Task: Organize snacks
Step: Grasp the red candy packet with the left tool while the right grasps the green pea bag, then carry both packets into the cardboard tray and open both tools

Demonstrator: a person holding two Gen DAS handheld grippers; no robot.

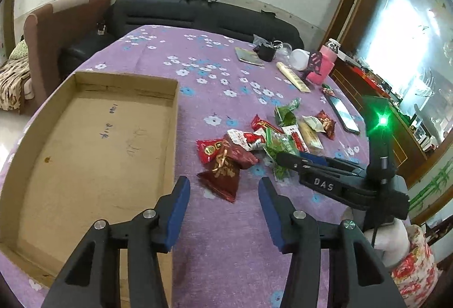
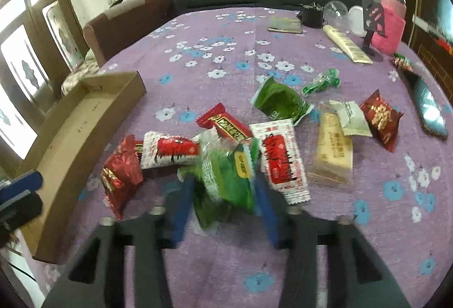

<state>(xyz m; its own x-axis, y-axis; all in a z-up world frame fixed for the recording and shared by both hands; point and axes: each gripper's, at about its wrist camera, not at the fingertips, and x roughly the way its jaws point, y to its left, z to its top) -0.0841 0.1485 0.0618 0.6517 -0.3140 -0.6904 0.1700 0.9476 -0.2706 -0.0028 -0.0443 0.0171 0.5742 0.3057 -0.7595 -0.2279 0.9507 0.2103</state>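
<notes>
Several wrapped snacks (image 2: 283,155) lie heaped on the purple flowered cloth, in red, white, green and beige wrappers. My right gripper (image 2: 223,184) is shut on a green packet (image 2: 226,174), whose wrapper fills the gap between the blue pads. The left wrist view shows that gripper (image 1: 286,159) reaching in from the right over the heap (image 1: 269,135). My left gripper (image 1: 224,183) stands open, and a dark red packet (image 1: 223,174) lies just ahead of its fingertips. An open cardboard box (image 1: 93,138) sits to the left, with nothing in it.
A phone (image 1: 342,112), a cream tube (image 1: 291,75), a pink bottle (image 1: 322,64) and small clutter stand at the table's far right. A dark sofa (image 1: 198,16) runs behind the table. In the right wrist view the box (image 2: 85,121) lies left of the heap.
</notes>
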